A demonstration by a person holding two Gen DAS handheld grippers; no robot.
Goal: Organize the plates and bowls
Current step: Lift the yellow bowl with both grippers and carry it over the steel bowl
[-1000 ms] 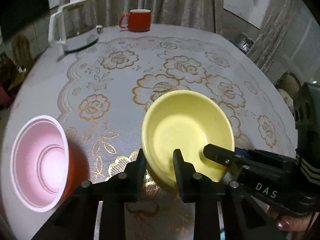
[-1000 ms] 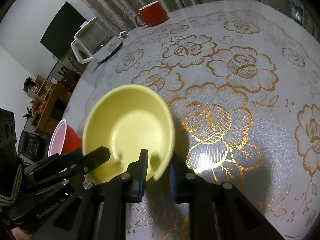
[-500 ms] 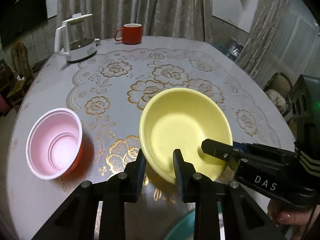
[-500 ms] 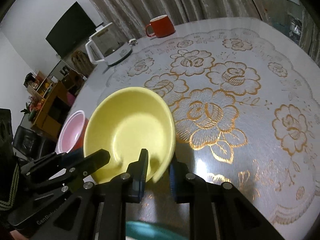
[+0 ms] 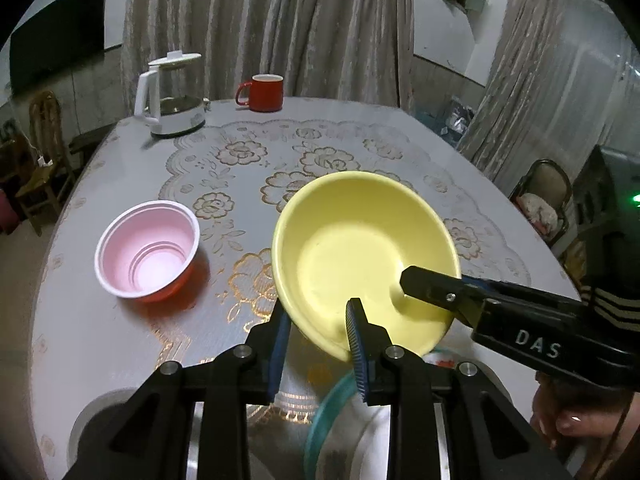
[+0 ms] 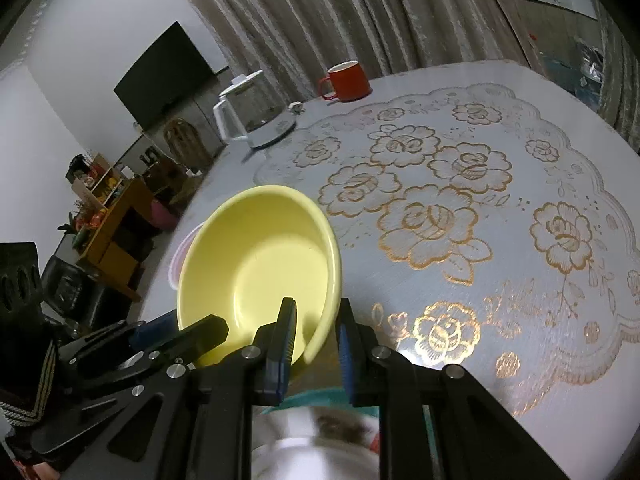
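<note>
1. The yellow bowl point(image 5: 360, 256), pinched at its near rim by both the left gripper point(image 5: 320, 332) and the right gripper point(image 6: 316, 332), has risen clear of the worktop point(image 5: 120, 340).
2. It now hangs above a teal-rimmed dish point(image 5: 324, 412), seemingly a plate, probably its stacking spot.
3. The pink bowl point(image 5: 148, 248) waits, untouched.

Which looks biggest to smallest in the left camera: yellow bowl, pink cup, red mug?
1. yellow bowl, though it is nearest the camera
2. pink cup
3. red mug, farthest away, so its true size is unsure
</note>
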